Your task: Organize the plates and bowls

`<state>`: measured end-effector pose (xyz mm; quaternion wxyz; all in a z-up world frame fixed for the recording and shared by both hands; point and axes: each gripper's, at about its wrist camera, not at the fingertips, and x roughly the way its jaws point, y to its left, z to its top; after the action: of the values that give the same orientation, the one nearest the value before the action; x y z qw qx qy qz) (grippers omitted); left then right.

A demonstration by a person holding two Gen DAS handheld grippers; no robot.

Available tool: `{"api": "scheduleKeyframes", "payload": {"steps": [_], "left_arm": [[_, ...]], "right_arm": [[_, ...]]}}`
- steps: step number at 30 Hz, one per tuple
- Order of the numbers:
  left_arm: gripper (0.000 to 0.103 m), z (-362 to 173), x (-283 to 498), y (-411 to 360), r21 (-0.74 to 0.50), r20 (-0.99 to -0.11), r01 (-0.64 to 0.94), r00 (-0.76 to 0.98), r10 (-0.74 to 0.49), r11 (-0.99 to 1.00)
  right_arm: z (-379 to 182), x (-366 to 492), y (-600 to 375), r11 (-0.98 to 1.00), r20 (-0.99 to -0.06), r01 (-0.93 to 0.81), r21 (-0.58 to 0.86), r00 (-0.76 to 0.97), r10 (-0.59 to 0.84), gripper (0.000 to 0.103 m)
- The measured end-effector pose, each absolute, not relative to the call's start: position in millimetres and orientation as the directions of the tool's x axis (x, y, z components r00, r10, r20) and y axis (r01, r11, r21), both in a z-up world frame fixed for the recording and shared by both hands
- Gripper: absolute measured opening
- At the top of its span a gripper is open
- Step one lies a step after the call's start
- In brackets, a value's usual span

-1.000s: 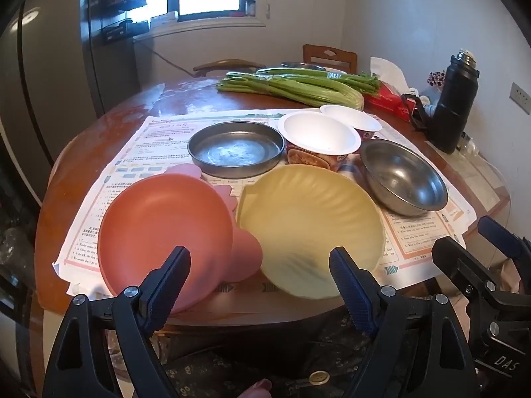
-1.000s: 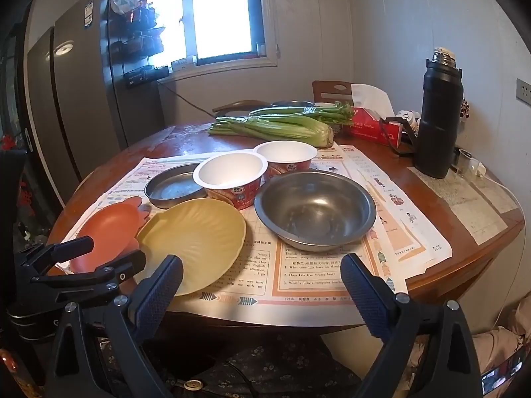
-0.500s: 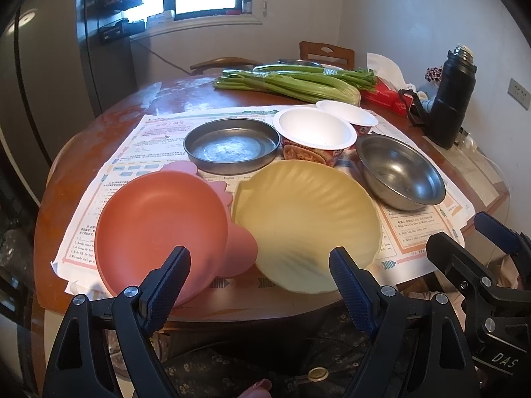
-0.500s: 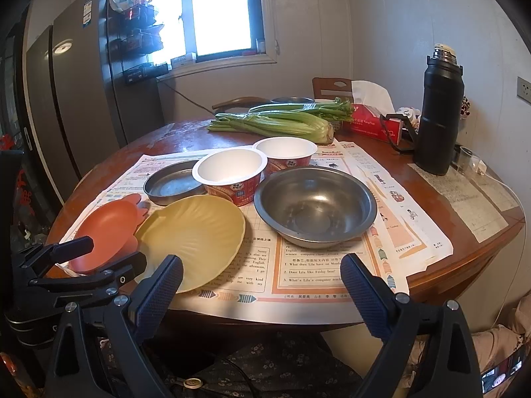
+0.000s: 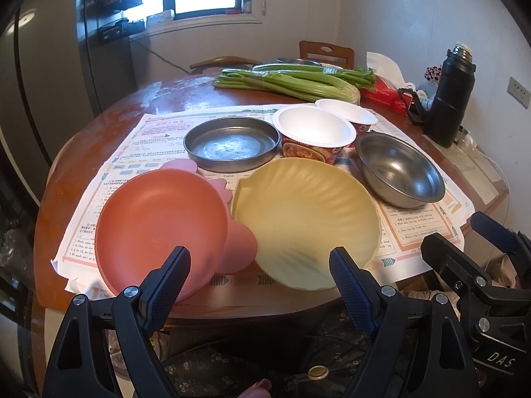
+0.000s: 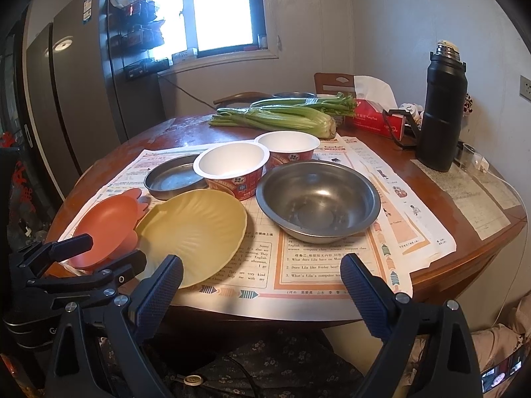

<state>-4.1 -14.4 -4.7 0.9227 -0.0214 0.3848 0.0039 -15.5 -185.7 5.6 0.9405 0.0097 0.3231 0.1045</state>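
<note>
While every dish lies singly on the printed paper sheets (image 6: 332, 262), you have nothing stacked yet, so by my reading the whole sorting is ahead of you. In the left wrist view the orange plate (image 5: 159, 225) sits lower left, its edge touching the yellow shell-shaped plate (image 5: 305, 222) at centre. Above them lie the shallow metal pan (image 5: 232, 144), two instant-noodle cups (image 5: 313, 131), and the steel bowl (image 5: 400, 170) at right. Your left gripper (image 5: 259, 270) hangs wide open at the bottom of the frame, short of the plates, holding nothing. Your right gripper (image 6: 262, 280) is likewise spread open and empty at the bottom of its view, facing the yellow plate and steel bowl. Farther up the round wooden tabletop (image 6: 186, 129) lie celery (image 6: 275, 117), a red tissue box (image 6: 371, 121) and a black thermos (image 6: 441, 109) at upper right, all well apart from the dishes. Nothing blocks your reach; only the touching plate edges may disturb each other when lifted.
</note>
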Motion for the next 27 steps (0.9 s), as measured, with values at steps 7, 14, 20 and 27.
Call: {"api": "scheduleKeyframes", "payload": {"steps": [7,14,20,27], "left_arm": [[0.086,-4.8,-4.8,-14.4,-0.032,-0.711,-0.018,0.703,-0.01,0.999],[0.086,-4.8,-4.7,-14.0,-0.032,-0.711,-0.018,0.703,-0.01,0.999],[0.086,-5.2,-3.4,-13.7,-0.031,-0.713,-0.02,0.701,-0.008,0.999],[0.086,-5.8,-3.1,-14.0,-0.028,-0.714,-0.018,0.7,-0.007,0.999]], "right_arm": [[5.5,-15.7,-185.7,0.975,-0.603,-0.201,0.094,0.767,0.217,0.095],[5.8,-15.9,-187.2,0.975,-0.602,-0.201,0.098,0.768,0.219,0.095],[5.5,-15.0,-188.5,0.974,-0.604,-0.203,0.104,0.765,0.224,0.095],[4.6,-13.4,-190.0,0.973,-0.611,-0.201,0.11,0.759,0.226,0.095]]}}
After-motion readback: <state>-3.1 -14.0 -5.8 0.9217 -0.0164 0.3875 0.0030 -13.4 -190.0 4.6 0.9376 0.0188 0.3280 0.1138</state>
